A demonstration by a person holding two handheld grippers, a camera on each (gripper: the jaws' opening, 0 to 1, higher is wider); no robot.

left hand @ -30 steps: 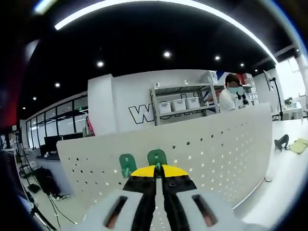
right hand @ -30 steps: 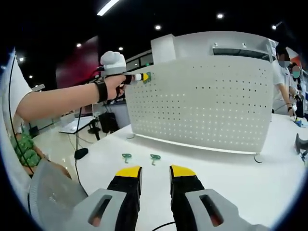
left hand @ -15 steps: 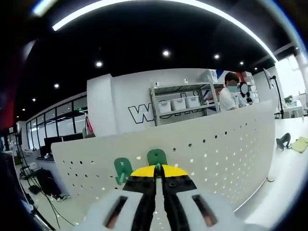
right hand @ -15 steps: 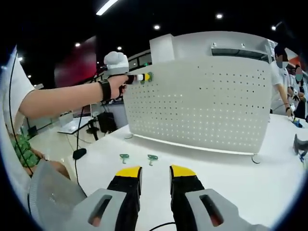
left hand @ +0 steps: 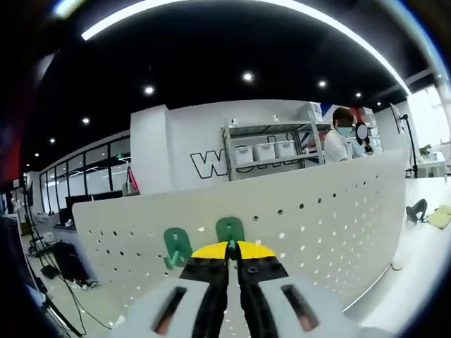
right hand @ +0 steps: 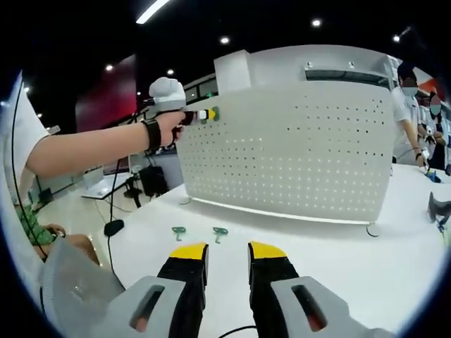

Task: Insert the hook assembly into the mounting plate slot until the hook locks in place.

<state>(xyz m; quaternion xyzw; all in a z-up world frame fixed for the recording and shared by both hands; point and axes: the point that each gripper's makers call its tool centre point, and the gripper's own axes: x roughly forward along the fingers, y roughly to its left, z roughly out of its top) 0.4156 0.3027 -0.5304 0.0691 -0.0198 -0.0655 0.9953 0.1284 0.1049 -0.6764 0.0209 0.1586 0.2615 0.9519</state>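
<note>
Pinching hook (left hand: 230, 229) in your left gripper (left hand: 230, 248) at board (right hand: 296, 155) top, ready for slot; right gripper (right hand: 225, 251) spread, idle; 2 hooks (right hand: 200, 232) spare.

Both views toward pegboard (right hand: 289, 151)

The mounting plate (right hand: 289, 148) stands upright on the counter (right hand: 338, 246). Two hooks (right hand: 179, 232) (right hand: 220, 232) lie side by side on the counter, before the plate, toward its left end.
</note>
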